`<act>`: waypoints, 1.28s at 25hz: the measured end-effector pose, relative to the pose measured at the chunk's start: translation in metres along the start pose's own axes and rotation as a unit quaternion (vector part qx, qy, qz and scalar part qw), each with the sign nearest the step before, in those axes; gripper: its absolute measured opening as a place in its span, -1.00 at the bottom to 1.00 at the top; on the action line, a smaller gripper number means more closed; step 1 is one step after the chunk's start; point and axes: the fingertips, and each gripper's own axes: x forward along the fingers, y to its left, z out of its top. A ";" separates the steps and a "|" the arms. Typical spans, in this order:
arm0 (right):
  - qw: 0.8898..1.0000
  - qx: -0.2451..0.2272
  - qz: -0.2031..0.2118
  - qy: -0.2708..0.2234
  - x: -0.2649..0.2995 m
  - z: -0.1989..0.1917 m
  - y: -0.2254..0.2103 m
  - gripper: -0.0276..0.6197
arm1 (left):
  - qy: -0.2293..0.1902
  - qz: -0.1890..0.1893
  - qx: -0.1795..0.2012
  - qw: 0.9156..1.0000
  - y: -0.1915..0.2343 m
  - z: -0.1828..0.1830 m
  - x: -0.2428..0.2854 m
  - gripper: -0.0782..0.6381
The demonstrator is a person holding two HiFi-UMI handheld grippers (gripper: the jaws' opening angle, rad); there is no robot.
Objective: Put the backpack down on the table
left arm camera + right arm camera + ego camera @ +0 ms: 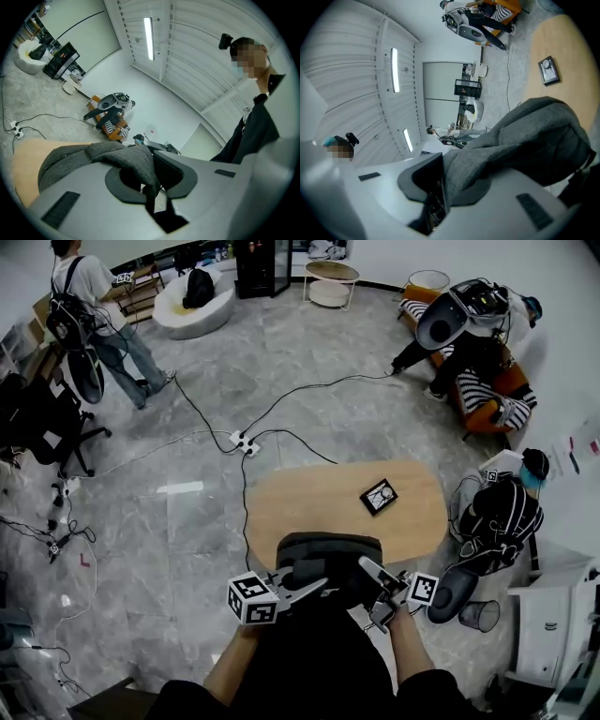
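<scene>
A dark grey backpack (328,559) hangs over the near edge of the light wooden table (309,502), held from both sides. My left gripper (311,588) is shut on a grey fabric strap of the backpack (136,164); the strap runs down between the two pads. My right gripper (370,573) is shut on another grey strap of the backpack (497,154). In the right gripper view the backpack's body bulges to the right, with the table (567,47) beyond it. Both grippers point level. The bottom of the backpack is hidden.
A small black-framed device (379,496) lies on the table's right half. A person (502,517) sits low right of the table, beside a mesh bin (480,615). A power strip (246,442) with cables lies on the floor beyond the table. More people stand and sit farther off.
</scene>
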 end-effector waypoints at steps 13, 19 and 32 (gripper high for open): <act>0.999 0.035 -0.019 0.029 0.042 0.031 -0.049 -0.78 | 0.031 0.031 -0.024 0.999 0.066 0.009 0.008 -0.62; 0.998 0.033 -0.014 0.053 0.073 0.045 -0.063 -0.77 | 0.020 0.042 -0.044 0.998 0.098 0.026 0.004 -0.62; 0.974 -0.108 -0.097 0.176 0.088 0.040 -0.105 -0.25 | 0.002 0.067 -0.045 0.997 0.152 0.059 0.023 -0.62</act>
